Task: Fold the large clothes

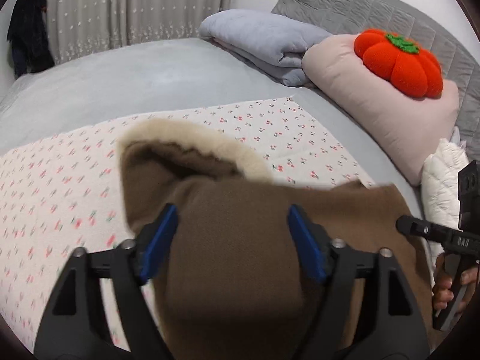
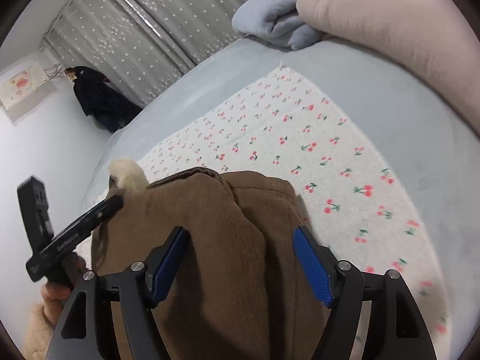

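A large brown coat (image 1: 240, 240) with a cream fleece collar (image 1: 195, 138) lies bunched on a cherry-print cloth (image 1: 60, 186) on the bed. My left gripper (image 1: 232, 225) has its jaws wide apart with brown fabric lying between the blue pads (image 1: 162, 240). My right gripper (image 2: 241, 249) is also spread wide, with the coat (image 2: 228, 240) mounded between its pads (image 2: 312, 264). The fleece collar shows at the coat's far left in the right wrist view (image 2: 127, 174). Each gripper's body shows at the edge of the other's view.
A folded grey-blue blanket (image 1: 270, 45), a pink duvet (image 1: 375, 99) with an orange pumpkin cushion (image 1: 399, 63) and a white quilted item (image 1: 441, 180) lie to the right. Grey bed sheet (image 1: 135, 81), curtains (image 1: 135, 6) and a dark hanging coat (image 1: 28, 30) are beyond.
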Demonstrator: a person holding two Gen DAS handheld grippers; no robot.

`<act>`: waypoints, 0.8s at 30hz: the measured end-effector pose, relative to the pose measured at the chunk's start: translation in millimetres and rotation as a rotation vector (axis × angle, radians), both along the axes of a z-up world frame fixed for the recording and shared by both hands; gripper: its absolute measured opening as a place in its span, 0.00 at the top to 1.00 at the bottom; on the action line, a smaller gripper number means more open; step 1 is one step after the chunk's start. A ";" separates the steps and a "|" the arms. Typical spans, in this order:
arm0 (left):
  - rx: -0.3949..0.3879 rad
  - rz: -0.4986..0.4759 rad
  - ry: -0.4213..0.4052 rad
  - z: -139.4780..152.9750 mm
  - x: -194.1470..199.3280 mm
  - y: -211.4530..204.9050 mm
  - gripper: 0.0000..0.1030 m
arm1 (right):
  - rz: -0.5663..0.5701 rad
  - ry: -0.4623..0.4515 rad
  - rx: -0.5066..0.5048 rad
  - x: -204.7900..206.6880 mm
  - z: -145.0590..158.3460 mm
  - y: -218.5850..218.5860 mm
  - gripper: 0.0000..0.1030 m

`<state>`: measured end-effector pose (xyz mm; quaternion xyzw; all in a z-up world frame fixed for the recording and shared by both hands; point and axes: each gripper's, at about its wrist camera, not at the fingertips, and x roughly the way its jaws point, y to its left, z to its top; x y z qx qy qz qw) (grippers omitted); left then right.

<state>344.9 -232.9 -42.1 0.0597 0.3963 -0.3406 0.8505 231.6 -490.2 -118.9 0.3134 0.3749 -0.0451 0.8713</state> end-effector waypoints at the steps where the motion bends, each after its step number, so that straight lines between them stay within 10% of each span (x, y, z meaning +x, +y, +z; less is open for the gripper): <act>1: -0.004 -0.005 0.024 5.9 -8.6 7.9 0.18 | 0.006 -0.006 0.014 -7.1 6.4 -1.1 0.24; 9: 0.068 0.012 0.088 15.4 -60.0 53.6 0.08 | 0.089 0.046 -0.069 -48.3 24.8 9.9 0.14; 15: -0.031 0.015 0.378 -35.0 -70.4 89.8 0.01 | 0.143 0.166 0.139 -58.5 -28.1 -1.5 0.13; 20: -0.375 0.042 0.778 -107.4 -59.2 116.6 0.00 | 0.153 0.133 0.509 -55.8 -89.2 -17.0 0.13; 24: -0.444 -0.017 0.735 -105.6 -69.5 110.0 0.15 | 0.203 0.079 0.536 -53.0 -88.5 -6.1 0.39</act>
